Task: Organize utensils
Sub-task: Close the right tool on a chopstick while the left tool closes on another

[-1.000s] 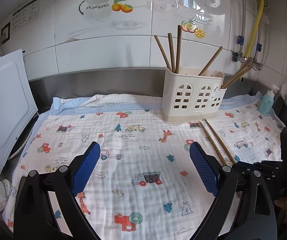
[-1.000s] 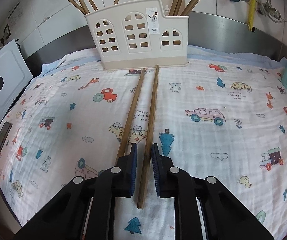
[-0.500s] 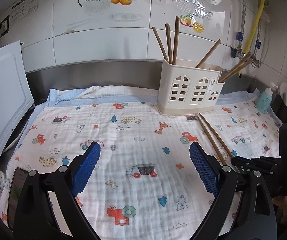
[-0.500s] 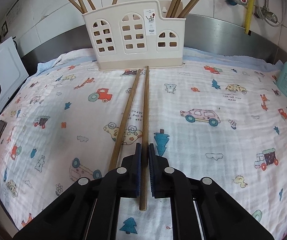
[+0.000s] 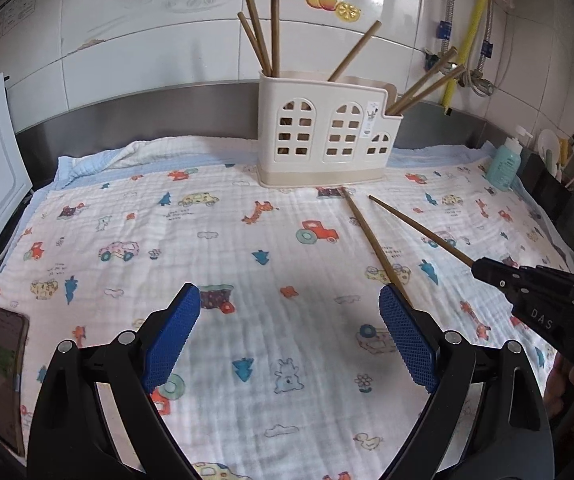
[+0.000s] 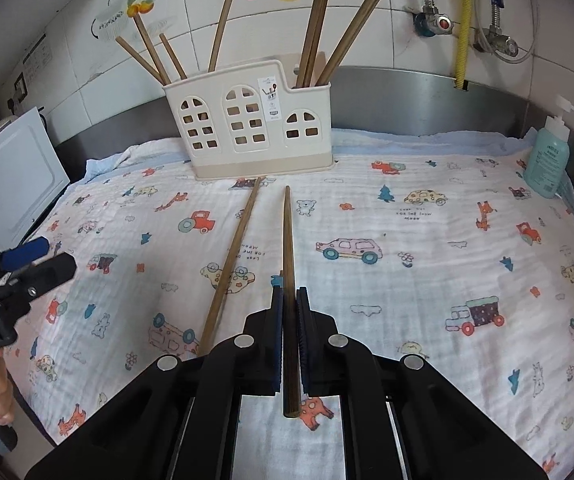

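Wooden, thin and stiff: the held chopstick (image 6: 287,248) sits clamped between the closed pads of the right gripper (image 6: 288,300), gripped near its thick butt end, tip aimed at the cream chopstick caddy (image 6: 247,120) and lifted clear of the cloth in front of that caddy. Judged light and rigid, unlikely to bend, but smooth enough to swivel in a two-pad pinch; safer taken near the thick end, as now, or nearer mid-length. Second chopstick (image 6: 231,256) lies flat on the printed muslin cloth (image 6: 447,208), just left of the held one, far tip almost at the caddy's base. Left gripper (image 5: 290,336) hangs empty with jaws spread wide, well short of the caddy. Readable writing: "DAS" on the right gripper's body in the left view; small sticker on the caddy front and cloth lettering too small to read
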Action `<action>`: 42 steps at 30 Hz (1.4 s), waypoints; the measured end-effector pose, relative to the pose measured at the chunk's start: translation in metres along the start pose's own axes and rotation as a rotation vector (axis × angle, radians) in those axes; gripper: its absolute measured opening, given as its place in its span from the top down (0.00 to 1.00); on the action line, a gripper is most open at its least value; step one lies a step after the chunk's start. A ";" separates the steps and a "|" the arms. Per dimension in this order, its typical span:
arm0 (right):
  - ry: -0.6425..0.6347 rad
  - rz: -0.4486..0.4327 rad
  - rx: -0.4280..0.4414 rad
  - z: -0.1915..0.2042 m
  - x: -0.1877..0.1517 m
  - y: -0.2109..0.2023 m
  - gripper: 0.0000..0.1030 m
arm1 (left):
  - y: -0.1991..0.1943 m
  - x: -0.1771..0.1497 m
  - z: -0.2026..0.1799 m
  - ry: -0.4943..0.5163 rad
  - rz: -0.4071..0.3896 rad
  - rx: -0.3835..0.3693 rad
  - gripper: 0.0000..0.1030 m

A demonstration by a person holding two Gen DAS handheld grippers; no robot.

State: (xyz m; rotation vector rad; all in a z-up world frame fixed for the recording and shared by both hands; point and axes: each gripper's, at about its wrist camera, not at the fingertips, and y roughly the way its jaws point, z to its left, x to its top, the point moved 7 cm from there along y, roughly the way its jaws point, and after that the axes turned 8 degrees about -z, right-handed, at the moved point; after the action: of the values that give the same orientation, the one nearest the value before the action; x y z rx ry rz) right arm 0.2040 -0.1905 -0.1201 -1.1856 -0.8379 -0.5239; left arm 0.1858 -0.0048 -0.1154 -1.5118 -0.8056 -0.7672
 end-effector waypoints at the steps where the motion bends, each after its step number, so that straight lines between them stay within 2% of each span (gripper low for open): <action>1: 0.000 -0.006 0.002 -0.002 0.001 -0.003 0.94 | 0.002 -0.003 -0.005 -0.001 0.006 -0.008 0.13; 10: -0.010 -0.055 0.014 -0.016 0.006 -0.027 0.94 | 0.021 -0.023 -0.049 -0.004 0.071 -0.051 0.15; 14: 0.005 -0.066 0.024 -0.025 0.006 -0.032 0.94 | 0.028 -0.023 -0.065 -0.001 0.073 -0.059 0.15; 17: 0.015 -0.072 0.031 -0.031 0.007 -0.035 0.94 | 0.035 -0.023 -0.076 0.000 0.083 -0.072 0.31; 19: 0.020 -0.075 0.037 -0.034 0.008 -0.035 0.94 | 0.041 -0.023 -0.080 -0.009 0.091 -0.072 0.34; 21: 0.025 -0.080 0.042 -0.036 0.008 -0.036 0.94 | 0.046 -0.025 -0.082 -0.024 0.105 -0.074 0.44; 23: 0.029 -0.083 0.045 -0.039 0.009 -0.037 0.94 | 0.051 -0.028 -0.084 -0.046 0.119 -0.079 0.47; 25: 0.034 -0.083 0.050 -0.041 0.009 -0.037 0.94 | 0.055 -0.030 -0.086 -0.056 0.127 -0.085 0.54; 26: 0.037 -0.083 0.052 -0.042 0.009 -0.037 0.94 | 0.057 -0.031 -0.088 -0.058 0.131 -0.086 0.61; 28: 0.038 -0.082 0.056 -0.042 0.008 -0.036 0.94 | 0.060 -0.032 -0.090 -0.060 0.135 -0.076 0.63; 30: 0.040 -0.082 0.057 -0.042 0.008 -0.036 0.94 | 0.063 -0.033 -0.093 -0.068 0.142 -0.078 0.75; 32: 0.041 -0.082 0.059 -0.042 0.008 -0.036 0.94 | 0.067 -0.033 -0.094 -0.075 0.149 -0.078 0.80; 42: 0.044 -0.080 0.062 -0.043 0.007 -0.035 0.94 | 0.080 -0.037 -0.096 -0.074 0.183 -0.028 0.89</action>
State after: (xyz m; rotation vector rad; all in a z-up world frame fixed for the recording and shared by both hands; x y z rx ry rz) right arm 0.1942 -0.2415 -0.0997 -1.0834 -0.8609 -0.5833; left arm 0.2306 -0.1079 -0.1813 -1.6219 -0.7025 -0.5916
